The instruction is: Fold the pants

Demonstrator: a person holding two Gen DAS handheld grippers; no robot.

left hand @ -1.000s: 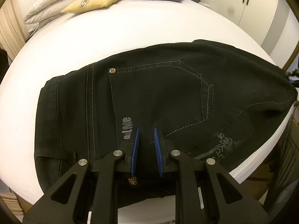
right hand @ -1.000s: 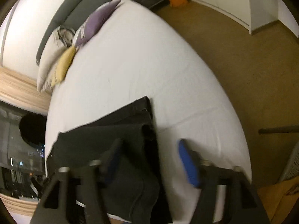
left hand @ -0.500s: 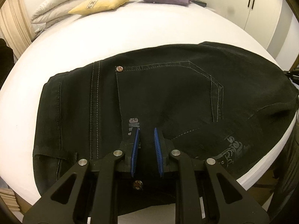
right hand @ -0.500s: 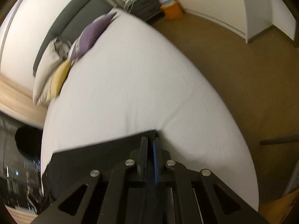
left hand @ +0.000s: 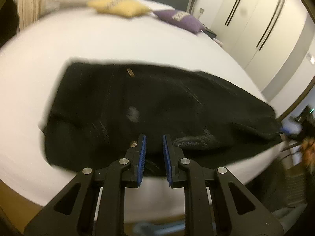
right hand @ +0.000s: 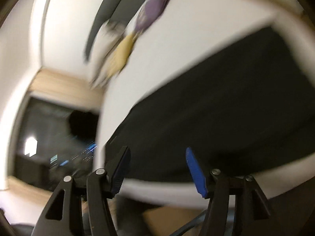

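Note:
Black jeans (left hand: 157, 106) lie folded flat near the front edge of a white bed (left hand: 98, 45); the view is blurred. My left gripper (left hand: 154, 143) hovers over their near edge, jaws a narrow gap apart, holding nothing. In the right wrist view the jeans (right hand: 226, 108) fill the middle as a dark slab. My right gripper (right hand: 157, 157) is wide open and empty above the jeans' near edge.
A yellow pillow (left hand: 120, 7), a purple pillow (left hand: 179, 19) and white pillows lie at the head of the bed. White wardrobe doors (left hand: 256, 25) stand to the right. A dark window (right hand: 49, 137) is at the left of the right wrist view.
My right gripper has opened wide after being shut and swung left fast. My left gripper has drawn back towards the bed's front edge. Both views are now motion-blurred.

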